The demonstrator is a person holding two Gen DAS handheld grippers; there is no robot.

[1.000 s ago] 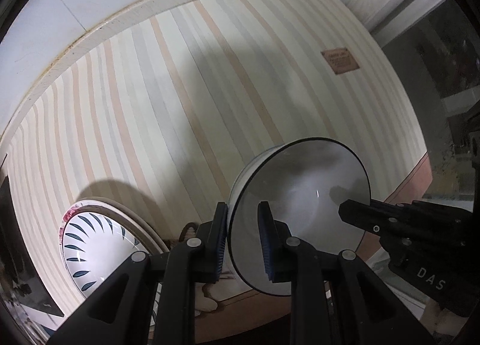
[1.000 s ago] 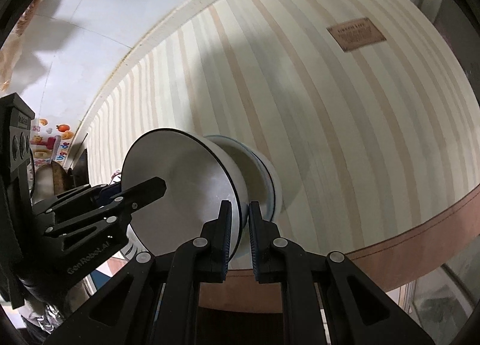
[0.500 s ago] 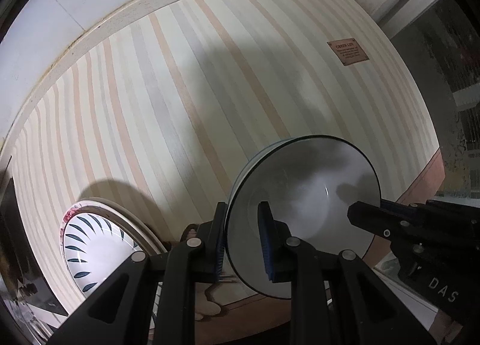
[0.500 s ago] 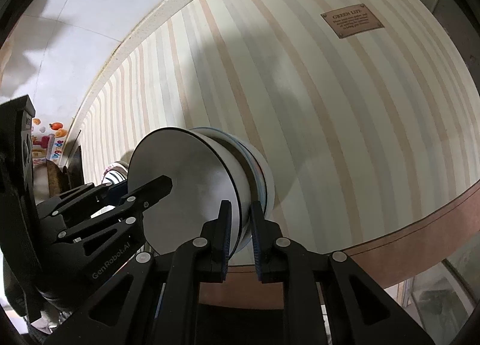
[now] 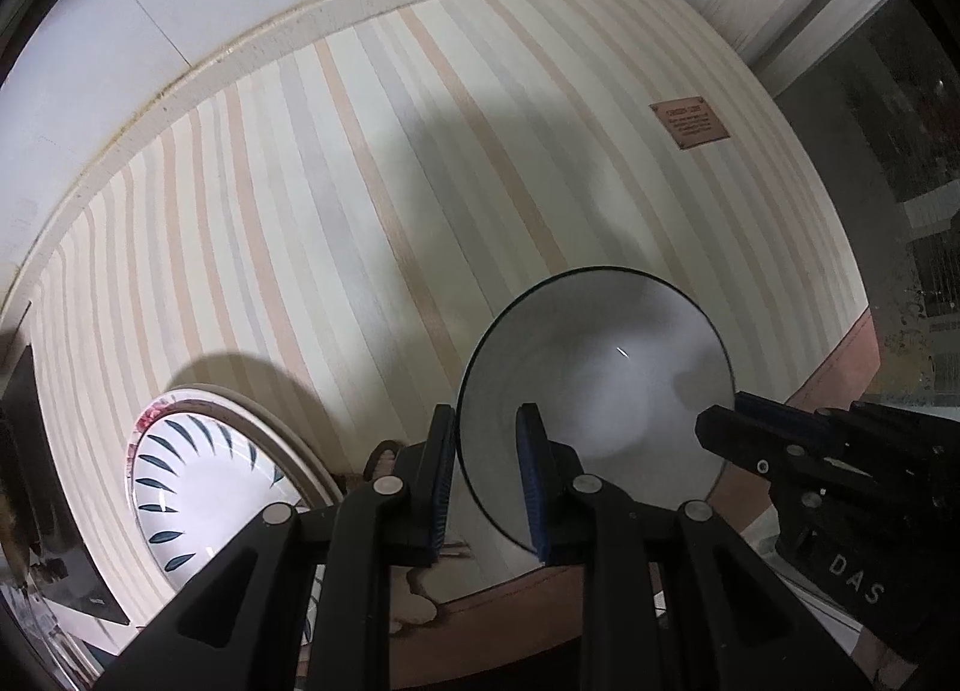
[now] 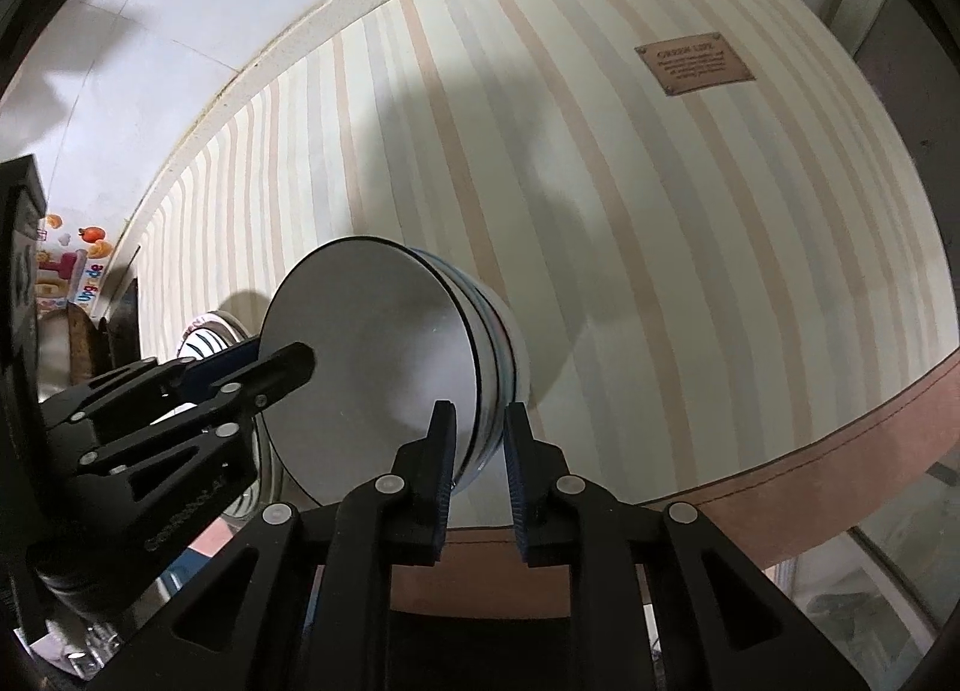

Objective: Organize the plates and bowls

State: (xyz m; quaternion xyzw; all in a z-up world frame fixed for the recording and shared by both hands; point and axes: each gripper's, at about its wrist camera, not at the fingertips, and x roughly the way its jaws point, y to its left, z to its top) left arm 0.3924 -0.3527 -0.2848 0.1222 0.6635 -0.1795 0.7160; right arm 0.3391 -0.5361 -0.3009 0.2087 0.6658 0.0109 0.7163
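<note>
A white bowl with a thin dark rim point(image 5: 600, 385) sits nested in a second bowl with a blue rim point(image 6: 501, 355) on the striped tablecloth. My left gripper point(image 5: 486, 487) straddles its near rim with a small gap on each side, one finger inside and one outside. My right gripper point(image 6: 477, 472) straddles the opposite rim of the stack, also with a gap at each pad. The white bowl also shows in the right wrist view point(image 6: 372, 361). A white plate with dark leaf marks point(image 5: 198, 487) lies on another plate to the left.
The striped tablecloth point(image 5: 372, 181) has a brown label point(image 5: 690, 123) at the far right and a brown border point(image 6: 840, 439) at the table's near edge. A wall and ledge run along the far side. Dark objects stand at the far left.
The white bowl has come down into the blue-rimmed bowl. Both grippers have opened off its rim, the right one from fully shut.
</note>
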